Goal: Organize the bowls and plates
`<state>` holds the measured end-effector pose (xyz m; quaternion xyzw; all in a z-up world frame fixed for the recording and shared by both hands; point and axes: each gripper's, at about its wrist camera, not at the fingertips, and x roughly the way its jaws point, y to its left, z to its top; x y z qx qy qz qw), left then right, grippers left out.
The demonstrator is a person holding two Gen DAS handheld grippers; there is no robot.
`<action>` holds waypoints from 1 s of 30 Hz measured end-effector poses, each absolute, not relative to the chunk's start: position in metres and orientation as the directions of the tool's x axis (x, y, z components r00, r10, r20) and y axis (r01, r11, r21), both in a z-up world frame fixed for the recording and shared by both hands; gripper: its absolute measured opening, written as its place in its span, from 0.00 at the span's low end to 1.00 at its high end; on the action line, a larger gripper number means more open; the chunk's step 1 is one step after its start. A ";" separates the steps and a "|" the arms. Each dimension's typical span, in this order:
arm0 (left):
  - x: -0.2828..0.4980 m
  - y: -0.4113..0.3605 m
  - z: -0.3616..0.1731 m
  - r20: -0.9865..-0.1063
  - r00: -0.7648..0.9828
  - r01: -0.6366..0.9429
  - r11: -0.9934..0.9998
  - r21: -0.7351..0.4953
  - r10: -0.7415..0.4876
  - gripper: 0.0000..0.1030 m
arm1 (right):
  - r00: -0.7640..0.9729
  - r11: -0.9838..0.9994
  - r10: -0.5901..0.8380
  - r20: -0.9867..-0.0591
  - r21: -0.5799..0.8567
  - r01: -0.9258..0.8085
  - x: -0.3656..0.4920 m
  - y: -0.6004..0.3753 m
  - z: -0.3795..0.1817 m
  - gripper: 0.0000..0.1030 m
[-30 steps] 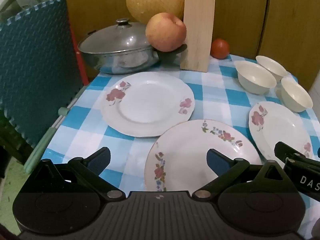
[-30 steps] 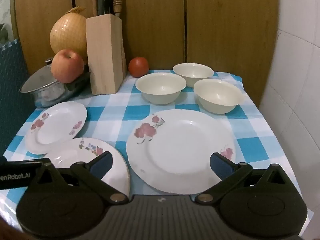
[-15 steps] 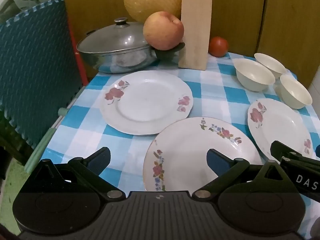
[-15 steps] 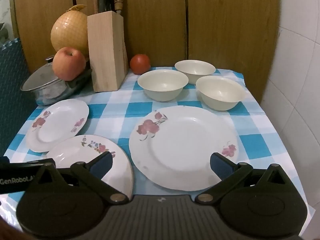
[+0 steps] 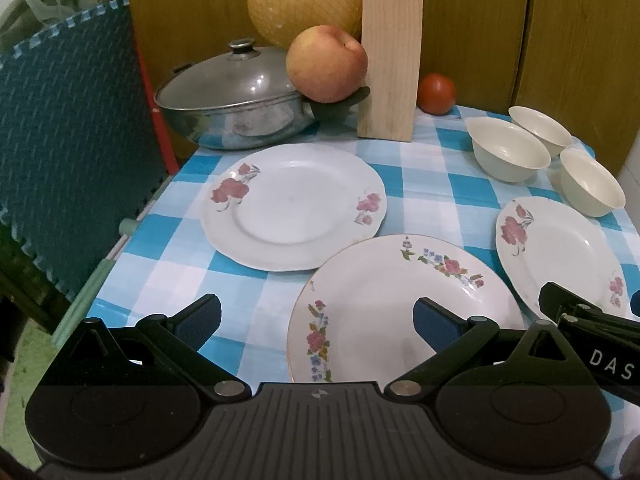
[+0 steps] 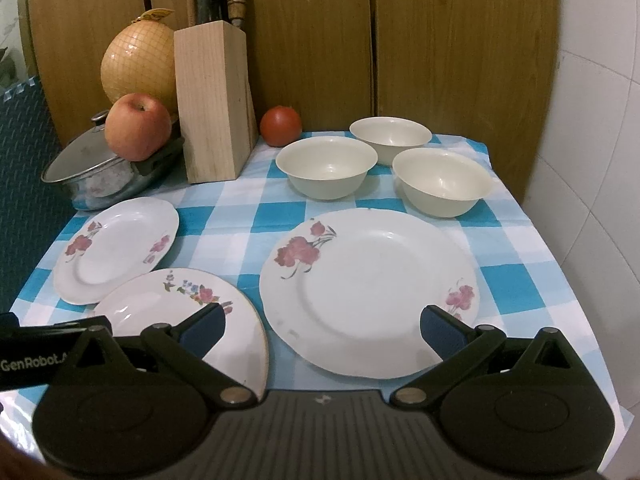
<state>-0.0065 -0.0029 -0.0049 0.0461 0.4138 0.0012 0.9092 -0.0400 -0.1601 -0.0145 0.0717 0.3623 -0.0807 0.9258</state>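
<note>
Three floral plates lie on the blue-checked tablecloth: a red-flower plate [image 5: 294, 206] at the left, a gold-rimmed plate [image 5: 384, 304] in front, and a red-flower plate [image 6: 370, 290] at the right. Three cream bowls [image 6: 326, 166] [image 6: 390, 138] [image 6: 442, 186] stand upright behind the right plate. My left gripper [image 5: 316, 318] is open above the gold-rimmed plate's near left edge, holding nothing. My right gripper [image 6: 320, 322] is open over the near edge of the right plate, also holding nothing. Part of the right gripper [image 5: 592, 332] shows in the left wrist view.
At the back stand a lidded steel pot [image 5: 236, 100] with an apple [image 5: 326, 64] on its handle, a netted pomelo [image 5: 304, 0], a wooden knife block [image 6: 214, 102] and a tomato [image 6: 281, 126]. A teal foam mat [image 5: 68, 120] borders the left; a tiled wall [image 6: 592, 160] the right.
Both grippers have drawn back and risen a little, so the plates and bowls sit slightly farther away. Nothing on the table has moved; both stay open.
</note>
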 end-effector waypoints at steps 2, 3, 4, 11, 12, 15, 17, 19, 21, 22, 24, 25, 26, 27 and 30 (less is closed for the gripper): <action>-0.007 -0.003 -0.005 -0.752 0.658 0.036 0.996 0.085 0.040 1.00 | 0.725 0.977 -0.097 -0.682 0.075 0.202 -0.040 -0.160 -0.015 0.99; -0.007 -0.003 -0.005 -0.752 0.658 0.036 0.996 0.085 0.040 1.00 | 0.725 0.977 -0.097 -0.682 0.075 0.202 -0.040 -0.160 -0.015 0.99; -0.007 -0.003 -0.005 -0.752 0.658 0.036 0.996 0.085 0.041 1.00 | 0.724 0.976 -0.097 -0.683 0.075 0.202 -0.040 -0.160 -0.015 0.99; -0.007 -0.003 -0.005 -0.753 0.657 0.036 0.996 0.085 0.040 1.00 | 0.723 0.976 -0.097 -0.684 0.076 0.203 -0.041 -0.159 -0.015 0.99; -0.007 -0.003 -0.005 -0.753 0.657 0.036 0.996 0.085 0.040 1.00 | 0.723 0.976 -0.097 -0.684 0.076 0.203 -0.041 -0.159 -0.015 0.99; -0.007 -0.003 -0.005 -0.753 0.657 0.036 0.996 0.086 0.041 1.00 | 0.723 0.976 -0.097 -0.684 0.075 0.203 -0.041 -0.159 -0.015 0.99; -0.007 -0.003 -0.005 -0.753 0.656 0.037 0.996 0.086 0.041 1.00 | 0.723 0.976 -0.098 -0.684 0.075 0.203 -0.041 -0.160 -0.015 0.99; -0.007 -0.002 -0.005 -0.754 0.656 0.037 0.996 0.087 0.042 1.00 | 0.723 0.976 -0.097 -0.684 0.076 0.203 -0.041 -0.160 -0.015 0.99; -0.008 -0.002 -0.005 -0.753 0.656 0.036 0.996 0.087 0.042 1.00 | 0.723 0.976 -0.097 -0.684 0.076 0.203 -0.041 -0.159 -0.015 0.99; -0.008 -0.002 -0.005 -0.753 0.657 0.036 0.996 0.087 0.042 1.00 | 0.723 0.976 -0.098 -0.684 0.076 0.204 -0.041 -0.159 -0.015 0.99; -0.007 -0.002 -0.005 -0.753 0.656 0.036 0.996 0.087 0.042 1.00 | 0.723 0.976 -0.098 -0.684 0.075 0.204 -0.041 -0.159 -0.015 0.99; -0.007 -0.002 -0.005 -0.753 0.656 0.036 0.995 0.088 0.043 1.00 | 0.722 0.976 -0.097 -0.685 0.076 0.203 -0.041 -0.159 -0.015 0.99; -0.007 -0.003 -0.005 -0.753 0.656 0.036 0.995 0.088 0.043 1.00 | 0.722 0.976 -0.097 -0.685 0.076 0.203 -0.041 -0.159 -0.015 0.99; -0.008 -0.002 -0.005 -0.753 0.657 0.036 0.995 0.090 0.044 1.00 | 0.722 0.976 -0.097 -0.685 0.075 0.203 -0.042 -0.159 -0.016 0.99; -0.009 -0.002 -0.005 -0.751 0.659 0.038 0.995 0.093 0.045 1.00 | 0.722 0.976 -0.100 -0.685 0.074 0.206 -0.042 -0.158 -0.016 0.99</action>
